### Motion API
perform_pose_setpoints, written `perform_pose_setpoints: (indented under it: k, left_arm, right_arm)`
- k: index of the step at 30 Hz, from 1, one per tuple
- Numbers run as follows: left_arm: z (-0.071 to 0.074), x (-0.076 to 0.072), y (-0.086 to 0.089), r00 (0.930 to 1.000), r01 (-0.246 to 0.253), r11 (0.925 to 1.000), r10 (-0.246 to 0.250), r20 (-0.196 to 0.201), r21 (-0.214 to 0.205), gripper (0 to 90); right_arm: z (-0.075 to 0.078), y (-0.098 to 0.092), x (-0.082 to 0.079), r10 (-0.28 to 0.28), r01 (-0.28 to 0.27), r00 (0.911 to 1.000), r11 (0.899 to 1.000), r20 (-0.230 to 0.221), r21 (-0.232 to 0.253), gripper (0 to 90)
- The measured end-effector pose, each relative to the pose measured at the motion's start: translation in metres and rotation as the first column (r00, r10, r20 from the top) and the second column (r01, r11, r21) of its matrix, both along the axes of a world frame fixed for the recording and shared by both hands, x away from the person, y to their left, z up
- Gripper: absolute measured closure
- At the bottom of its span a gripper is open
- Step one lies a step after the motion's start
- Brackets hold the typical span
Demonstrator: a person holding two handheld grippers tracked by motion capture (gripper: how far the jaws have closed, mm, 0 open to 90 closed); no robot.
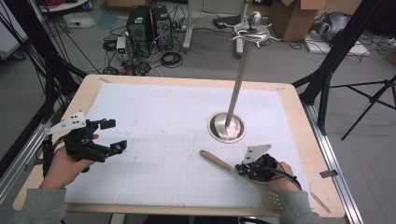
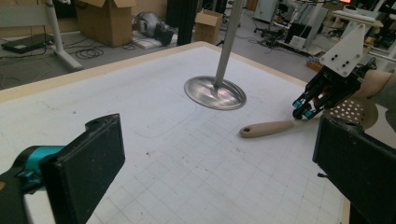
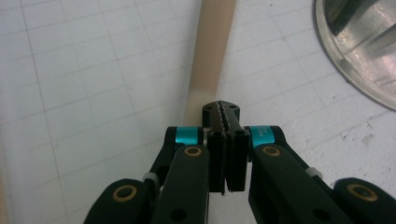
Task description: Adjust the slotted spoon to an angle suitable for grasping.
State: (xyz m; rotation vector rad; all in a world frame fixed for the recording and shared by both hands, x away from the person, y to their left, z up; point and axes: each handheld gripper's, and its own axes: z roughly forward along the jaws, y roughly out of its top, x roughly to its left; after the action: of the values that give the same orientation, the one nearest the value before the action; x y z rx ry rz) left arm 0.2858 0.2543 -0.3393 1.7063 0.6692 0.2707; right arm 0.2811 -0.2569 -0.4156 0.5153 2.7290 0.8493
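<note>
Left tongs are spread wide, hovering over the left of the counter with nothing in them. Right tongs are pressed together right over the handle of the wooden slotted spatula, which lies flat just beside the metal stand base

Wooden slotted spatula flat on grid mat, front-right; handle end twd centre, perforated blade by table's near edge; steel stand w/ round base upright just behind.

one wooden spatula, one metal stand, two grippers
</note>
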Motion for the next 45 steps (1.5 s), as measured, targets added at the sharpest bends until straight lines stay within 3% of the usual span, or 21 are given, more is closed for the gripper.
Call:
perform_pose_setpoints:
  k: [2, 9, 20, 22, 26, 29, 31, 35, 41, 45]
  left_arm:
    - [0.0, 0.0, 0.0, 1.0, 0.001, 1.0, -0.001, -0.003, 0.002, 2.6]
    - [0.0, 0.0, 0.0, 1.0, -0.001, 1.0, 0.001, 0.0, -0.001, 2.7]
    - [0.001, 0.0, 0.002, 1.0, -0.003, 1.0, 0.003, 0.001, -0.007, 2.6]
    - [0.0, 0.0, 0.001, 1.0, 0.0, 1.0, 0.0, 0.0, 0.0, 2.6]
    - [0.0, 0.0, 0.001, 1.0, 0.0, 1.0, 0.0, -0.001, -0.005, 2.7]
    - [0.0, 0.001, 0.001, 1.0, 0.0, 1.0, 0.0, -0.003, -0.002, 2.6]
    - [-0.001, 0.001, 0.001, 1.0, 0.0, 1.0, 0.0, -0.003, -0.001, 2.6]
    - [-0.003, 0.002, -0.001, 1.0, -0.001, 1.0, 0.001, -0.008, 0.004, 2.6]
    - [-0.005, 0.002, -0.002, 0.9999, 0.002, 1.0, -0.002, -0.016, 0.009, 2.6]
    - [-0.004, 0.001, 0.0, 0.9999, -0.002, 1.0, 0.002, -0.013, 0.007, 2.7]
  right_arm:
    - [0.0, 0.0, 0.0, 0.016, -0.016, 0.9999, 1.0, 0.004, -0.002, 89.7]
    - [0.013, -0.005, -0.003, -0.026, 0.025, 0.9989, 0.999, 0.04, 0.027, 89.6]
    - [0.027, -0.003, -0.019, -0.099, 0.099, 0.9951, 0.994, 0.005, 0.039, 89.6]
    - [0.029, 0.0, -0.019, -0.116, 0.116, 0.9932, 0.991, -0.007, 0.065, 89.6]
    - [0.03, 0.011, -0.018, -0.101, 0.101, 0.9948, 0.99, -0.002, 0.096, 89.6]
    - [0.023, 0.016, -0.012, -0.075, 0.073, 0.9971, 0.993, 0.016, 0.09, 89.6]
    - [0.021, 0.018, -0.009, -0.081, 0.078, 0.9962, 0.994, 0.032, 0.077, 89.6]
    - [0.02, 0.019, -0.001, -0.13, 0.124, 0.9904, 0.986, 0.047, 0.113, 89.6]
    - [0.008, 0.026, 0.006, -0.13, 0.129, 0.9905, 0.991, 0.044, 0.036, 89.5]
    - [0.003, 0.026, 0.011, -0.15, 0.151, 0.9873, 0.989, 0.052, -0.008, 89.5]
